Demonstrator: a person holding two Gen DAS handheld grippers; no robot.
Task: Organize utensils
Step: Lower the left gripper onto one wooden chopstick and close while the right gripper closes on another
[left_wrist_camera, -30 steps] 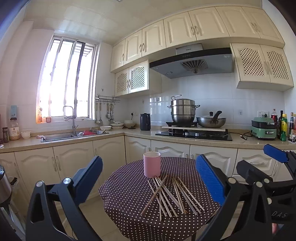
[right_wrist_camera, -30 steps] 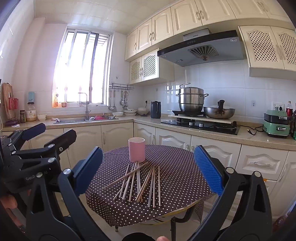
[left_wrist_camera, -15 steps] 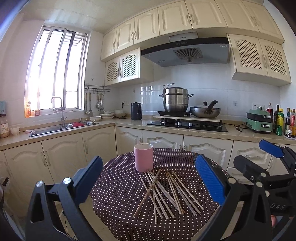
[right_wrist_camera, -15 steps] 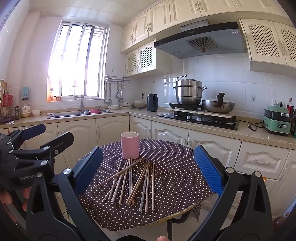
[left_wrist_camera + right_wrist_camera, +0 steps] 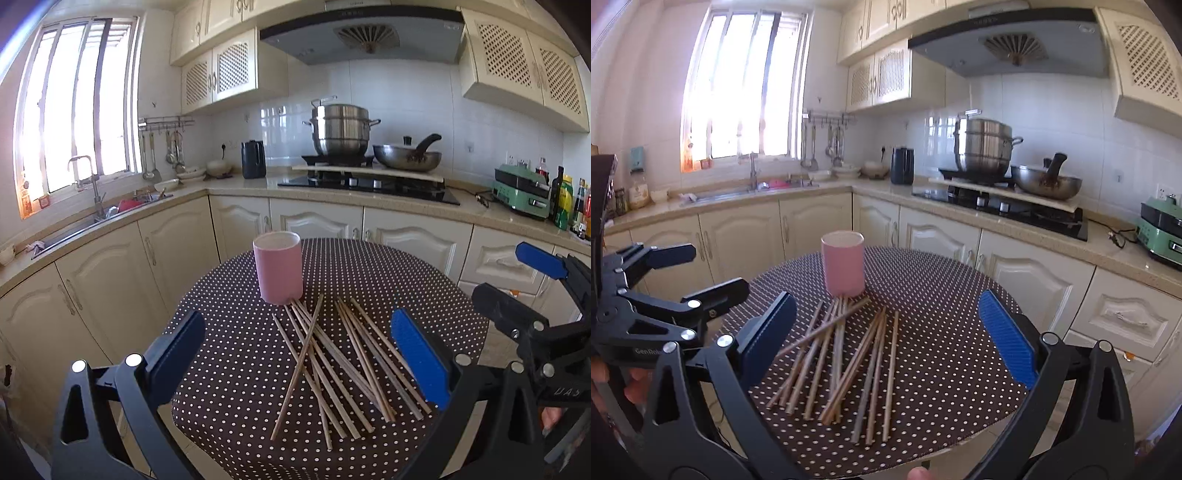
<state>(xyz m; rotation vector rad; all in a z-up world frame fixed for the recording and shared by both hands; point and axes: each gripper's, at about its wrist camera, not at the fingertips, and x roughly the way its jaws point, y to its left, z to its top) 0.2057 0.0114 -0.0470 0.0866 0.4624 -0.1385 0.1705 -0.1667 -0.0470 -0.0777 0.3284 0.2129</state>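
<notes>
Approach phase, nothing picked yet. Left gripper and right gripper both hover over the near edge of the round table, jaws spread wide, nothing between the pads

Chopsticks lie loose on the polka-dot cloth, fanned out and overlapping, 1 stick crossed diagonally over the rest. Far ends sit just beside the base of the pink cup, a few look to touch it. Cup is upright and I see no sticks in it, so my read is 0 of the job done

Next move, my guess: pick a stick or small bundle, tilt it upright, drop it in the cup. Thin round sticks flat on cloth will be fiddly: pads need to come down low and close across the shaft, not along it. The crossed stick on top looks like the easiest first grab. Cup is light-looking and close to the pile, could get knocked

Writing: right-wrist view shows "GenRob…" cut off on the left tool body; left-wrist view shows mirrored-looking letters on the right tool, roughly "DAS", not sure. Range hood has a badge, too small to read. Bottle labels unreadable
</notes>
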